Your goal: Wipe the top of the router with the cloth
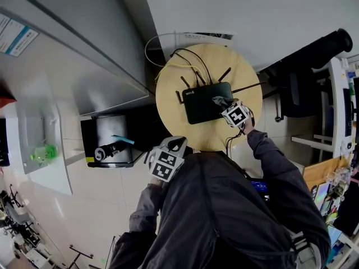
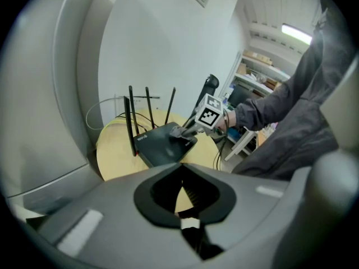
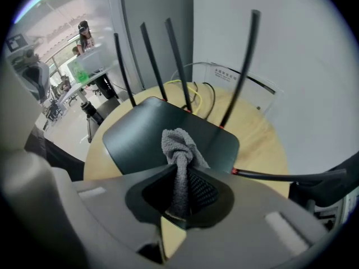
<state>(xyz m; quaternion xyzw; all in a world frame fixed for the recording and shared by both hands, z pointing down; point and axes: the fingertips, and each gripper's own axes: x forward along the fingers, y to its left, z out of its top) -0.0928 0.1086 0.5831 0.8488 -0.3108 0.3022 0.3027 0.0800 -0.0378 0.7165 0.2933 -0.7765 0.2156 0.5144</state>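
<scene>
Your right gripper [image 3: 178, 198] is clenched on the grey terry cloth [image 3: 178, 150]. The strip runs up between the jaws, and a bunched, knotted wad sticks out just past the tips.

That wad sits over the top of the flat black router [image 3: 160, 130], toward its near edge. In the head view the cloth [image 1: 217, 100] lies on the right half of the router [image 1: 202, 102], w/ the right gripper [image 1: 223, 103] coming in from the right-front corner.

From the left gripper view, the cloth end under the right gripper [image 2: 182, 132] looks to be touching the router's [image 2: 162, 144] top panel. Contact can't be confirmed from the right gripper view.

The router lies flat near the centre of the round light-wood table [image 1: 168, 91], w/ its four thin black antennas [image 3: 168, 60] upright along the far edge. Black and yellow cables [image 1: 188, 58] trail off behind it.

Your left gripper [image 1: 176, 146] is off the near-left edge of the table, close to your body and well apart from the router. Its jaws [image 2: 180, 186] are closed together w/ nothing between them, only a sliver of tabletop showing through.
</scene>
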